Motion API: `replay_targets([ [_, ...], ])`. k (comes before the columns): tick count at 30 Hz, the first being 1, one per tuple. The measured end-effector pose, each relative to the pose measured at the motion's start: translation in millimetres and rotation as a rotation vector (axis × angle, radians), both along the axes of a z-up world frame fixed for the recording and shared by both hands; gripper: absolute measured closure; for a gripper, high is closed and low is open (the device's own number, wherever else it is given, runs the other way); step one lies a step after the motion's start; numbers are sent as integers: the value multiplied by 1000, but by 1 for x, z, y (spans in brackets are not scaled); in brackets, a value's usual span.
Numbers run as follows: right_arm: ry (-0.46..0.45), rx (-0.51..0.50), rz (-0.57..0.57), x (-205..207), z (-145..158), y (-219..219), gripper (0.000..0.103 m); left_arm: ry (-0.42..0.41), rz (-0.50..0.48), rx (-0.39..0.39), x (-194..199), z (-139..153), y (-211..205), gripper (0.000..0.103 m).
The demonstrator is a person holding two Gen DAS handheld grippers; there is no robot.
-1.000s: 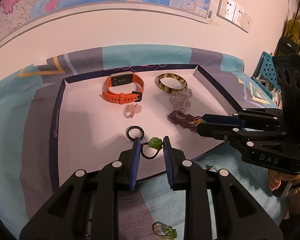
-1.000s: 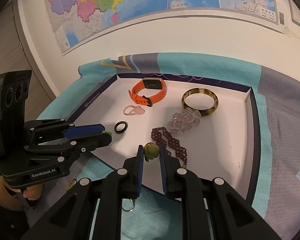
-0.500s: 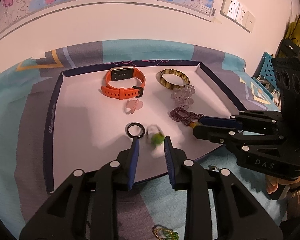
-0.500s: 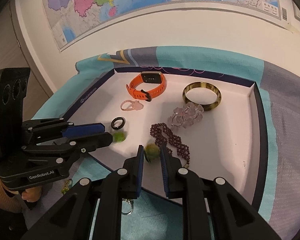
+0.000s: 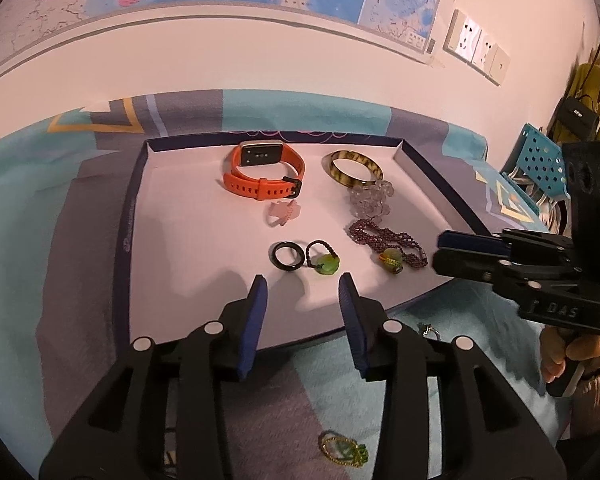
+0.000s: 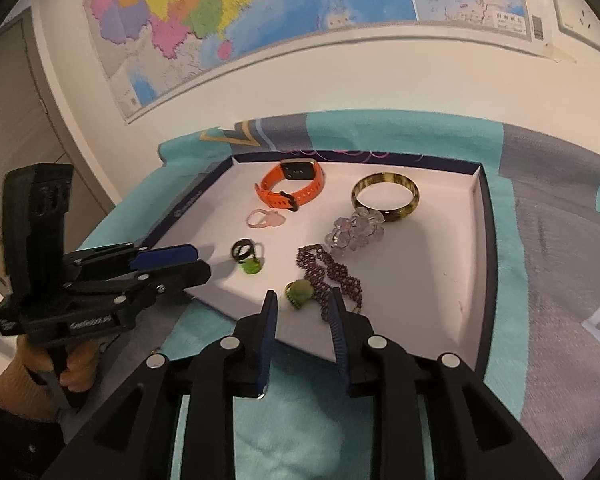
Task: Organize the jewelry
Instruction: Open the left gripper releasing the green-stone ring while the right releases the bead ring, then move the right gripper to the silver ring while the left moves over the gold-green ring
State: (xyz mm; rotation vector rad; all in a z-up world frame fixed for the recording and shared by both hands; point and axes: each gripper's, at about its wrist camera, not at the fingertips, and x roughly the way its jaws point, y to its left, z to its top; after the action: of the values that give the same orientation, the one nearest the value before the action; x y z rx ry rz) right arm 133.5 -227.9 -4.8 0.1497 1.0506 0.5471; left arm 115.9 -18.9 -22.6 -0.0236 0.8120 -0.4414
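Left gripper (image 5: pixel 302 294), lower centre of its view: jaws have just been opening and stand apart, nothing between them; the green pendant ring (image 5: pixel 327 265) lies released on the white tray (image 5: pixel 188 216), just beside the black ring (image 5: pixel 286 256). Right gripper (image 6: pixel 302 306), lower centre of its view: jaws likewise just parted, the green-and-gold ring (image 6: pixel 300 294) lying free on the tray beside the purple beaded bracelet (image 6: pixel 332 272).

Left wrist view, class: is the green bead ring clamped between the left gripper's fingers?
No. The green bead ring lies on the tray, beyond the open left gripper.
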Motion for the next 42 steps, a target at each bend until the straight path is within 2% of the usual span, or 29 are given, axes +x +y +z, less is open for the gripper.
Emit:
replay_targets([
  [8,-24,9,63,-32,16,1,75,-63,-30,13,-35,12,11,58],
  [18,17,-76,124,-50,-2,29,72,-56,-78,71,-73,7,13,52],
  [27,39,-124,112,-46,-12,38,69,-37,-83,75,-84,1,18,49],
  [36,14,-191,118,-48,-13,47,72,-21,-120,89,-90,-5,10,49],
  [42,14,-197,101,-47,-12,43,80,-2,-155,76,-91,-10,6,50],
])
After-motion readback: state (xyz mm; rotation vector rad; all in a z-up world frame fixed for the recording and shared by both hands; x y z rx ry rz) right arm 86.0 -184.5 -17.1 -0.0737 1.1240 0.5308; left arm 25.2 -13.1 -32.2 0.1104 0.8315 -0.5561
